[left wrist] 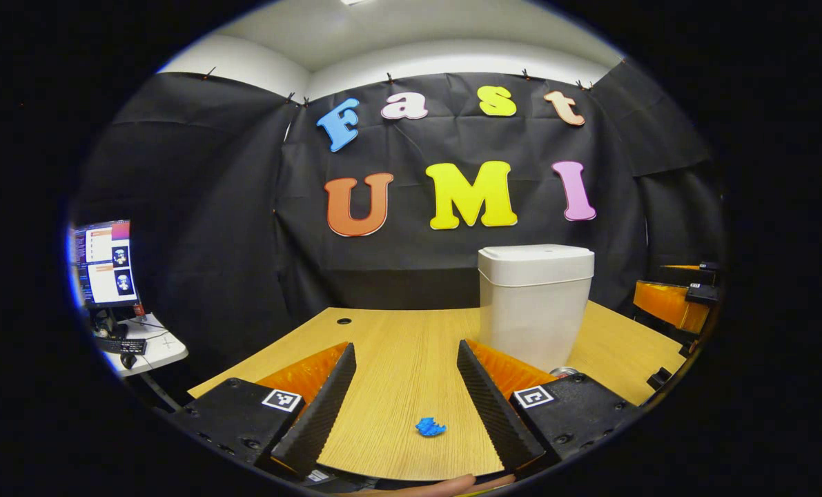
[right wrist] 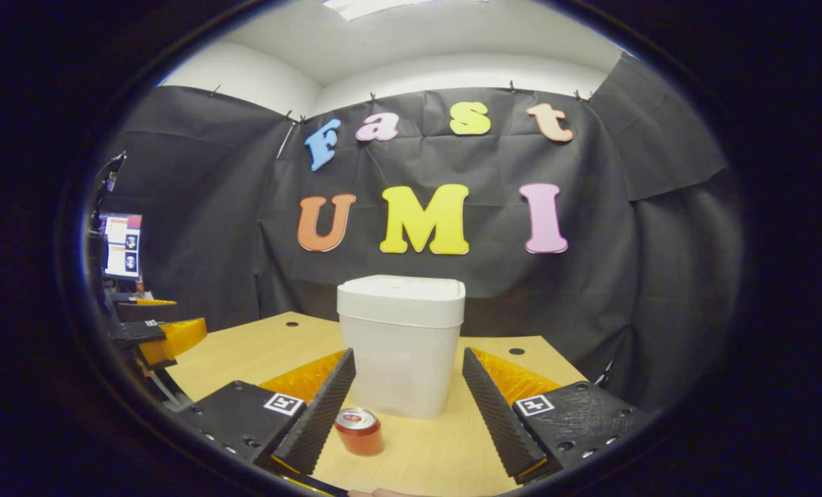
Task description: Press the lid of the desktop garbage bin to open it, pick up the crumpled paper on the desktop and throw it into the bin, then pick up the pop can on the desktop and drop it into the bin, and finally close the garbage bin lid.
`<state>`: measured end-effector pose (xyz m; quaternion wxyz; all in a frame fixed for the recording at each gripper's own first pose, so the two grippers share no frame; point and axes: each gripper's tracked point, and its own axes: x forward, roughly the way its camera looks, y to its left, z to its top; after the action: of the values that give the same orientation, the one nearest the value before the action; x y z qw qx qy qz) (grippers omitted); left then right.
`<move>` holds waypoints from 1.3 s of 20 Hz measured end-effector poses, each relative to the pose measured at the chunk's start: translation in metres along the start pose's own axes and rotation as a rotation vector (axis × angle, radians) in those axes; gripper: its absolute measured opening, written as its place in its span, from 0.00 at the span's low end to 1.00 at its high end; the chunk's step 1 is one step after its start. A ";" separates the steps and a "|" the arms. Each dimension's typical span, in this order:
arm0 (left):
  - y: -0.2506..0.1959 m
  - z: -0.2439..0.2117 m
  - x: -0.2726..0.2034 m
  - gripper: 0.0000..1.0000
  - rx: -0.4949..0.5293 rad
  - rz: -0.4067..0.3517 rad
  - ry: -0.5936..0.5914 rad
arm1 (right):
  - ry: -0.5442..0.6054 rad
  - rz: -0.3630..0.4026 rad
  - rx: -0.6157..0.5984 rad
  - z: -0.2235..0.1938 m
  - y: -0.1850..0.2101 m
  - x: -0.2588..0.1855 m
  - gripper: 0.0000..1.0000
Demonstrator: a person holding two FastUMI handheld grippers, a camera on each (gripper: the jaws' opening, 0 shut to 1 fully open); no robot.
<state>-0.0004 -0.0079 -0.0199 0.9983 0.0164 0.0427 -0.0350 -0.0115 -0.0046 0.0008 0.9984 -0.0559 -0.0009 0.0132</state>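
Note:
The white garbage bin (left wrist: 535,304) stands on the wooden desk (left wrist: 383,331) with its lid (left wrist: 536,262) closed. A small blue crumpled paper (left wrist: 430,427) lies on the desk between the fingers of my left gripper (left wrist: 405,351), which is open and above it. The rim of the pop can (left wrist: 564,371) peeks out behind the left gripper's right finger. In the right gripper view the bin (right wrist: 400,359) stands straight ahead, lid (right wrist: 402,300) down. The red pop can (right wrist: 359,431) stands upright before it, between the fingers of my open right gripper (right wrist: 408,355).
The right gripper (left wrist: 673,300) shows at the desk's right edge in the left gripper view; the left gripper (right wrist: 159,335) shows at the left in the right gripper view. A monitor (left wrist: 103,262) and a small side table (left wrist: 148,348) stand off to the left. Black cloth walls the booth.

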 end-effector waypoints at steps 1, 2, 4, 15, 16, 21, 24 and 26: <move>0.000 -0.002 0.000 0.95 0.006 0.003 0.002 | -0.007 0.003 -0.007 0.001 0.002 0.000 0.95; -0.001 -0.002 0.000 0.95 0.011 0.001 0.004 | -0.013 0.008 -0.016 0.003 0.003 -0.001 0.95; -0.003 -0.003 0.001 0.95 0.013 0.000 0.009 | -0.033 0.049 -0.016 0.009 0.012 -0.001 0.93; -0.006 -0.013 0.008 0.97 0.030 0.002 0.033 | 0.025 0.167 0.056 0.042 0.039 0.061 0.01; -0.004 -0.013 0.008 0.97 0.027 0.006 0.033 | 0.027 0.172 0.062 0.045 0.040 0.066 0.01; 0.005 -0.017 0.013 0.97 0.000 0.017 0.044 | 0.045 0.142 0.082 0.063 0.033 0.101 0.00; 0.005 -0.018 0.014 0.97 -0.008 0.008 0.050 | 0.033 0.158 0.133 0.083 0.031 0.122 0.01; 0.005 -0.019 0.015 0.97 -0.015 0.008 0.052 | 0.071 0.131 0.119 0.079 0.027 0.143 0.00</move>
<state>0.0135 -0.0030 -0.0401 0.9971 0.0098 0.0687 -0.0304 0.1300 0.0352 0.0764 0.9963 0.0032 0.0392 0.0763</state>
